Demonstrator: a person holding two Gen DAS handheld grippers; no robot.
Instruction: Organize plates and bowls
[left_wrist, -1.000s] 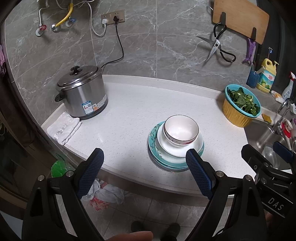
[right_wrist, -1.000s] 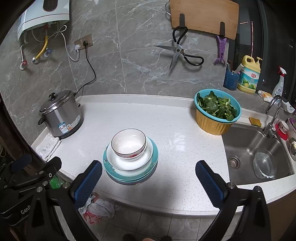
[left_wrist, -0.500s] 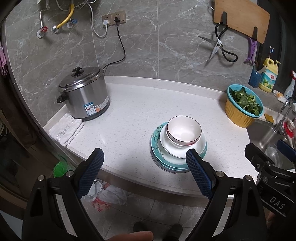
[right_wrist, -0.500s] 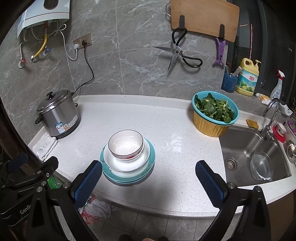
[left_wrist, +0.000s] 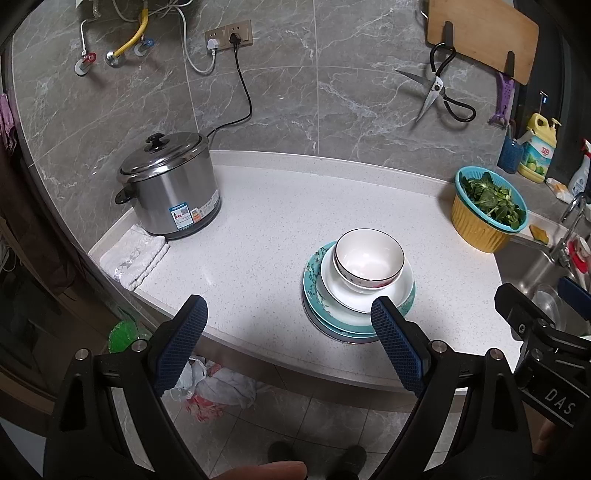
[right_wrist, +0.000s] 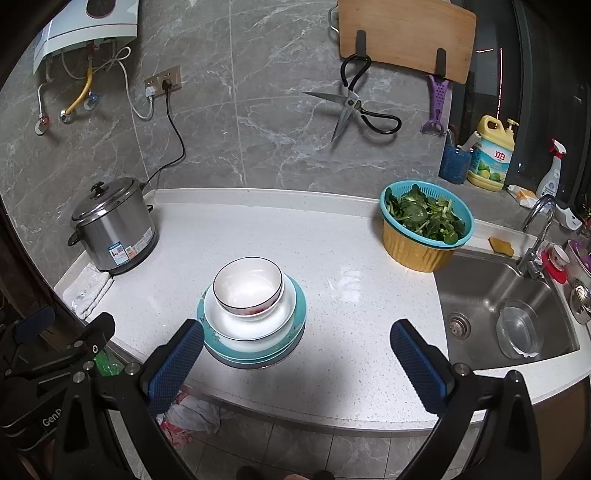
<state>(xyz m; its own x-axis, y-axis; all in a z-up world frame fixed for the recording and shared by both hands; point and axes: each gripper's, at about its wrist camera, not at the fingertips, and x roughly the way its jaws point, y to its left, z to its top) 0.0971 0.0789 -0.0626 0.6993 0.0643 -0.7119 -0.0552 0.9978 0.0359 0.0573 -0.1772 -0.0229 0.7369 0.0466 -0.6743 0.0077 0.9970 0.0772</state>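
Centrally: white bowl (right_wrist: 248, 286) atop white plate (right_wrist: 251, 321), teal plates (right_wrist: 295, 314).

Both views are wrist fisheyes, set behind their own blue-padded fingers, looking forward and steeply down from beyond the front edge of the white countertop (left_wrist: 280, 221), not close to it. Left view sits nearer the counter's left end: rice cooker (left_wrist: 168, 190) large, sink cut off at the right border, the right gripper (left_wrist: 535, 317) showing there. Right view sits further right: sink (right_wrist: 495, 306) in full, rice cooker (right_wrist: 114, 225) small. Shared: the stack of plates and bowl (right_wrist: 251, 314) near the front edge, the basket of greens (right_wrist: 426, 225), the marbled wall with scissors (right_wrist: 354, 107) and cutting board (right_wrist: 406, 37).
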